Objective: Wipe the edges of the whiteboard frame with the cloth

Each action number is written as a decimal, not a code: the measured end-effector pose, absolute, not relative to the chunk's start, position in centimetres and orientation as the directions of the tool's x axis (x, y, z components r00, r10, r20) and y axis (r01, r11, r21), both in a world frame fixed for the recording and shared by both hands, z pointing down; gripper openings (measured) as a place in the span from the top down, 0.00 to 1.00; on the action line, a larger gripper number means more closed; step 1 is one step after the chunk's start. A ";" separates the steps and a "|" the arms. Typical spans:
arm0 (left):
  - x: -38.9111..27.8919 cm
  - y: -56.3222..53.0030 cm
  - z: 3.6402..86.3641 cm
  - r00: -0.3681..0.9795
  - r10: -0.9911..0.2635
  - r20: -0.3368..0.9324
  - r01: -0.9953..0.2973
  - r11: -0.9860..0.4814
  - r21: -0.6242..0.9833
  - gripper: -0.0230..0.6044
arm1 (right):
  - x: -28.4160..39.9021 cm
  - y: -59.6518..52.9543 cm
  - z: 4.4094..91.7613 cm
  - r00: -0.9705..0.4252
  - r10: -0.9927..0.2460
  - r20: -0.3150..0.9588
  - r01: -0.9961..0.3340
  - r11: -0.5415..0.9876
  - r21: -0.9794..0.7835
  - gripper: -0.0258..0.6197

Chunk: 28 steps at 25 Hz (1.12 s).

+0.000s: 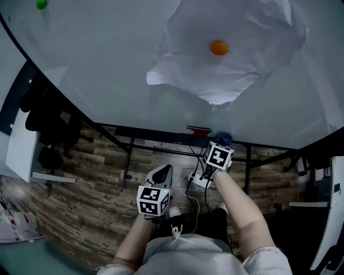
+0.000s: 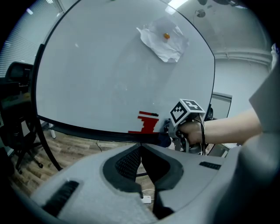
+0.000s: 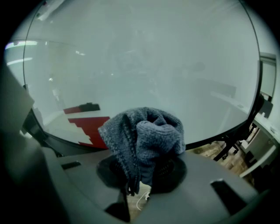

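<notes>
The right tool [image 3: 141, 171] was clamped shut on a bunched grey cloth [image 3: 144, 138], which bulged up from between its jaws. In the head view this tool [image 1: 217, 156] sat at centre right, with the cloth [image 1: 224, 138] against the dark lower frame [image 1: 150, 130] of the whiteboard [image 1: 107, 64]. A red mark [image 1: 199, 130] lay just left of it on the board's bottom edge. The left tool [image 2: 141, 148] had its jaws together with nothing between them. It hung lower, at centre [image 1: 156, 194], apart from the board and over the wood floor [image 1: 97, 188]. At upper right a crumpled paper [image 1: 242, 32] was pinned to the board by an orange magnet [image 1: 219, 48]. A green magnet [image 1: 41, 4] sat at upper left.
</notes>
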<state>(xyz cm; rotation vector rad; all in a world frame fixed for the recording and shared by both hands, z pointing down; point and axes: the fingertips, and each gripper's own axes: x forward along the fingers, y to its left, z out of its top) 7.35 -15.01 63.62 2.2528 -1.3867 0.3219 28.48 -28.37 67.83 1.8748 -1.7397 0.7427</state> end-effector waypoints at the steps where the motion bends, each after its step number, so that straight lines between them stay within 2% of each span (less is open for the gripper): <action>1: 6.2 -15.0 63.5 0.453 -0.780 0.433 -0.890 -0.370 0.264 0.93 | 27.5 -28.4 67.8 0.039 -0.739 0.672 -0.997 -0.077 -0.026 0.84; 11: 1.4 -15.1 64.0 0.427 -0.803 0.417 -0.901 -0.338 0.272 0.93 | 22.6 -28.8 67.8 -0.026 -0.732 0.681 -0.998 0.054 0.020 0.84; 15: 0.5 -15.5 64.8 0.426 -0.804 0.414 -0.900 -0.331 0.283 0.93 | 22.2 -28.9 68.0 -0.017 -0.730 0.683 -0.998 0.049 0.028 0.84; 20: -1.4 -17.3 64.0 0.431 -0.799 0.419 -0.901 -0.353 0.254 0.93 | 21.4 -28.7 68.2 0.030 -0.731 0.682 -0.991 0.069 0.118 0.84; 28: -4.2 -19.9 63.3 0.450 -0.785 0.425 -0.892 -0.376 0.250 0.93 | 19.7 -29.0 68.7 0.048 -0.691 0.721 -0.992 0.052 0.116 0.84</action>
